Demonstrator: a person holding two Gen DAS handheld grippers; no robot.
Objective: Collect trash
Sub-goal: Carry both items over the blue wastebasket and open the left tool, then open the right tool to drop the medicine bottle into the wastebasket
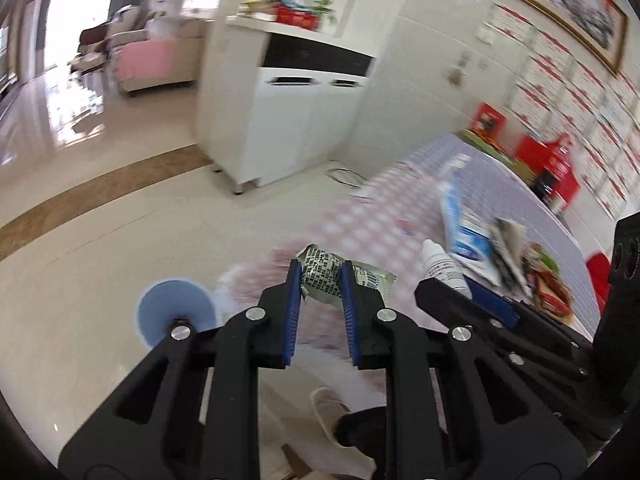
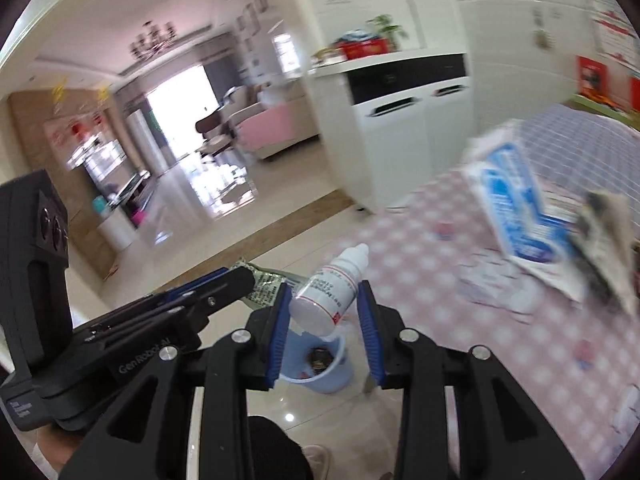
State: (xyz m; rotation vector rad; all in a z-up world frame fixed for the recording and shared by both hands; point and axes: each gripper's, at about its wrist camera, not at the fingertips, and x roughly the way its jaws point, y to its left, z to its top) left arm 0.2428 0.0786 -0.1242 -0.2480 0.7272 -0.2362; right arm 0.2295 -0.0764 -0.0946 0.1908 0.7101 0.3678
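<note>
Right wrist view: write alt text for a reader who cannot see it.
The right gripper clamps a small white dropper bottle above a light blue bin standing on the glossy tile floor. To its left, the left gripper holds a crumpled printed wrapper; to the right, a checked tablecloth carries more litter.

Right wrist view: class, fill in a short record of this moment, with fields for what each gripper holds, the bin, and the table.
right gripper: shut on a small white dropper bottle
left gripper: shut on a crumpled printed wrapper
bin: light blue wastebasket on the floor, below the bottle, some dark trash inside
table: pink checked tablecloth, blue-and-white carton still on it
</note>
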